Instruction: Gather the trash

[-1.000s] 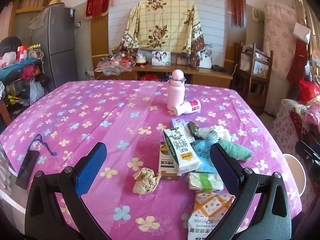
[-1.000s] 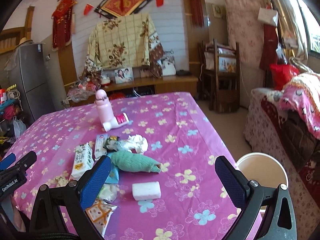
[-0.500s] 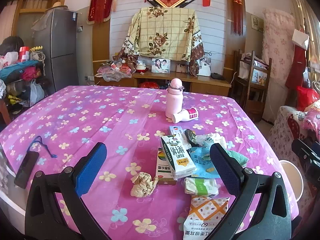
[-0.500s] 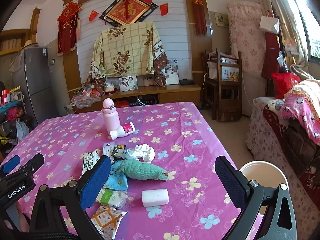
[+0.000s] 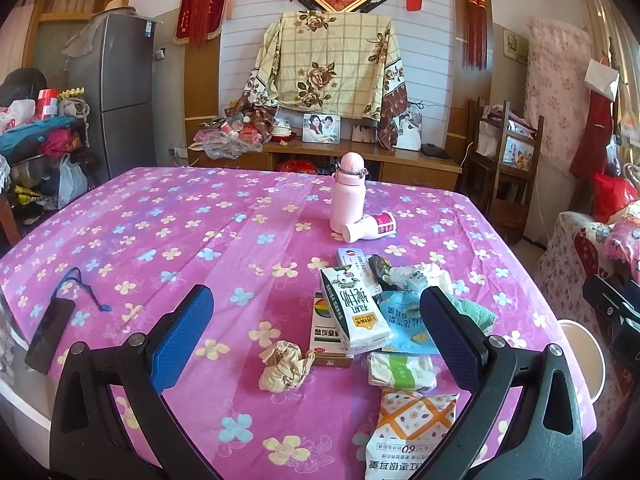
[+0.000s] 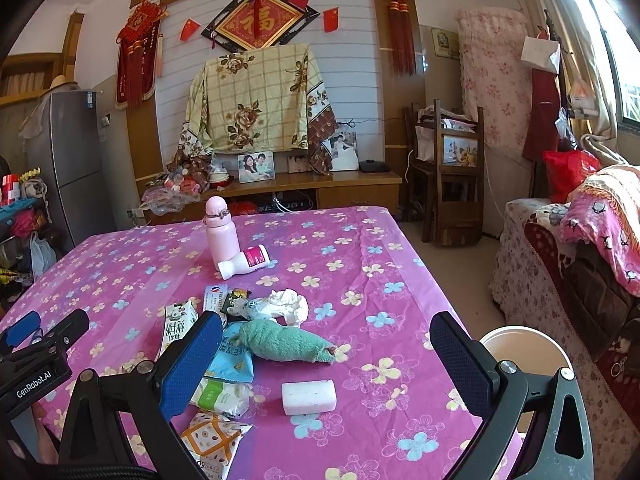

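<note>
Trash lies in a heap on the pink flowered tablecloth (image 5: 168, 240): a milk carton (image 5: 354, 312), a crumpled brown paper ball (image 5: 285, 366), a blue wrapper (image 5: 400, 320), an orange snack bag (image 5: 408, 420), a green cloth (image 6: 286, 345), white tissue (image 6: 286, 306) and a white block (image 6: 309, 396). My left gripper (image 5: 316, 334) hovers open above the near edge, the paper ball and carton between its fingers' lines. My right gripper (image 6: 326, 360) is open too, over the green cloth and white block. A white bin (image 6: 520, 350) stands off the table's right edge.
A pink bottle (image 5: 348, 192) stands mid-table with a small white bottle (image 5: 370, 227) lying beside it. A dark phone with a blue cord (image 5: 50, 330) rests at the left edge. A sofa (image 6: 580, 264) and wooden chair (image 6: 452, 176) stand to the right.
Both grippers have pulled back and tilted up a little; the trash heap sits lower and farther in both views. Nothing was taken hold of.
</note>
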{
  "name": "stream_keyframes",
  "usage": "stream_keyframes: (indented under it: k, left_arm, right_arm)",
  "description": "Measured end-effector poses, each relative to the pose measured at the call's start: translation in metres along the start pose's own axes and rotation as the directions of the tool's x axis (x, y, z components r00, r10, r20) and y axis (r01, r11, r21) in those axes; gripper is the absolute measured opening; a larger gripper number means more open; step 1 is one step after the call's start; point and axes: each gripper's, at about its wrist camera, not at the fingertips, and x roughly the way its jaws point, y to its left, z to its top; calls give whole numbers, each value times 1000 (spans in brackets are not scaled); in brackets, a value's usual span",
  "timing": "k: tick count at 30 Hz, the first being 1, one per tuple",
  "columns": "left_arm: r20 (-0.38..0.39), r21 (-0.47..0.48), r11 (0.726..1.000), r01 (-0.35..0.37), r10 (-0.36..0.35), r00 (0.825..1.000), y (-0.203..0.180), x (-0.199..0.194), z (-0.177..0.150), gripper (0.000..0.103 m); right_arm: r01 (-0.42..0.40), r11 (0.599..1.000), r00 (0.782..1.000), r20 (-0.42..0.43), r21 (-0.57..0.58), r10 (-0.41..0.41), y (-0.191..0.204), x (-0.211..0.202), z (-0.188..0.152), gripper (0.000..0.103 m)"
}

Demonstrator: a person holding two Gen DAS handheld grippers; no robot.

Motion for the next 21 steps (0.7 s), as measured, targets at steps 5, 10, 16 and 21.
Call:
stream_keyframes:
  k: [5, 10, 16, 21]
  left_arm:
    - [9, -2, 1000, 0, 0, 1000, -2, 0, -1, 102]
    - [32, -2, 1000, -10, 10, 999, -2, -3, -3, 102]
    - [41, -5, 1000, -11, 11, 999, -1, -6, -5, 103]
    - [40, -3, 1000, -9, 9, 999, -1, -5, -5, 103]
  right_arm:
    - [2, 1000, 1000, -5, 0, -2, -1, 0, 0, 103]
    - [2, 1000, 1000, -7, 3, -2, -3, 1, 0, 103]
    - [2, 1000, 1000, -7, 5, -2, -4, 1, 0, 103]
    - [5, 1000, 1000, -9, 4, -5, -5, 2, -1, 103]
